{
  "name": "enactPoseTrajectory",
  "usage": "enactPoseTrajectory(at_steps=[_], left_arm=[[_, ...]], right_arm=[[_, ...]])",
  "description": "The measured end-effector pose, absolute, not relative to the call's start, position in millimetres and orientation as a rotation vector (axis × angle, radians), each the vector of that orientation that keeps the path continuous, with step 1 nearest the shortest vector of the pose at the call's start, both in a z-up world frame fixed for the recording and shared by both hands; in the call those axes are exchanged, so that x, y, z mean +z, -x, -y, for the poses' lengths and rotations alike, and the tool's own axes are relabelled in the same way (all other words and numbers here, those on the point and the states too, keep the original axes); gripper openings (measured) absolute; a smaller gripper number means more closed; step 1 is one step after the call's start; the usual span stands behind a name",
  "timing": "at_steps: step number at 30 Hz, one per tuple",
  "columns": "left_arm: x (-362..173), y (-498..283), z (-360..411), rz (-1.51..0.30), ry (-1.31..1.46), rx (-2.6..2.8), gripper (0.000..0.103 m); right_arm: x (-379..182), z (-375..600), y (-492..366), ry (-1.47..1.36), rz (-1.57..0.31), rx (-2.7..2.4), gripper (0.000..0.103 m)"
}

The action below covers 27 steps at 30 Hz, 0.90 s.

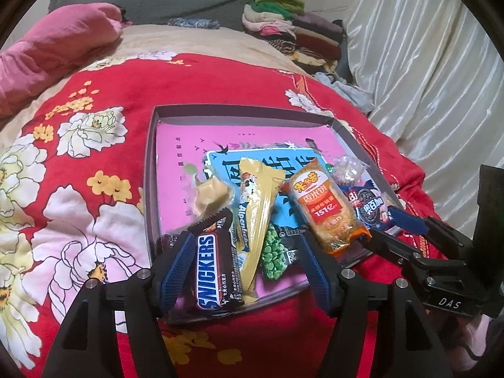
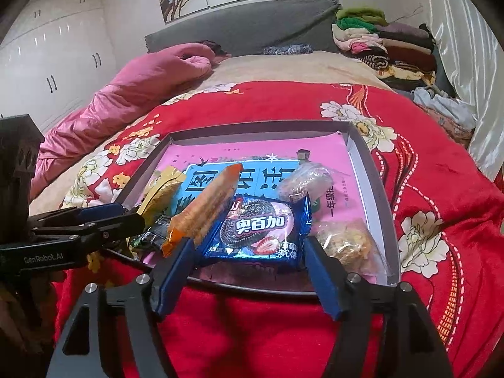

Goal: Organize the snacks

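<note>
The left gripper (image 1: 247, 263) hung with its jaws spread wide over the near edge of the shallow grey box (image 1: 150, 170), gripping nothing; only its own camera showed the Snickers bar (image 1: 215, 272) lying between the blue fingers (image 1: 176, 271), tight against the left one and overhanging the box's near rim. Beside it in that view lay a yellow Alpenliebe packet (image 1: 256, 208), a green pea packet (image 1: 275, 252) and a cream wrapped sweet (image 1: 209, 197), all in the box's near half.

The right gripper (image 2: 249, 267) was likewise released, jaws parted at the box's (image 2: 387, 220) near rim and closed on nothing. Its camera looked straight at the blue sandwich-cookie packet (image 2: 261, 230), printed with a dark cookie and a strawberry, lying flat just inside the rim. It alone showed a clear bag of yellowish crisps (image 2: 343, 245) in the box's near right corner. The orange rice-cracker packet (image 2: 204, 208) leaned tilted against the cookie packet's left side; from the left camera the same packet (image 1: 327, 208) showed its printed orange face.

A clear twisted candy wrapper (image 2: 302, 182) sat just beyond the cookie packet. The pink and blue paper lining (image 2: 201, 157) covered the box's far half. The box rested on a red flowered quilt (image 2: 441, 173). Beyond it lay a pink duvet (image 2: 151, 75) and stacked clothes (image 2: 387, 44).
</note>
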<state>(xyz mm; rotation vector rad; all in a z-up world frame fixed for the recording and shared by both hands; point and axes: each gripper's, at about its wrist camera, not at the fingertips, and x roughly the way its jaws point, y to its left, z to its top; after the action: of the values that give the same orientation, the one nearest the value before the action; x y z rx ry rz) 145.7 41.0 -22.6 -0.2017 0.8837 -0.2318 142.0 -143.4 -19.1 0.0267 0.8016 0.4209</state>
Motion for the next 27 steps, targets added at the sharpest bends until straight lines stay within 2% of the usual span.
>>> enactPoseTrajectory(at_steps=[10,27], left_arm=[[-13,-143,-43,-0.859,0.203,-0.238,0.076],[-1,-136,-42,-0.837,0.206,-0.234,0.080]], right_arm=[[-12,145,-140,-0.019,-0.774,0.406,0.081],[-2,152,-136,-0.026,-0.728,0.375,0.085]])
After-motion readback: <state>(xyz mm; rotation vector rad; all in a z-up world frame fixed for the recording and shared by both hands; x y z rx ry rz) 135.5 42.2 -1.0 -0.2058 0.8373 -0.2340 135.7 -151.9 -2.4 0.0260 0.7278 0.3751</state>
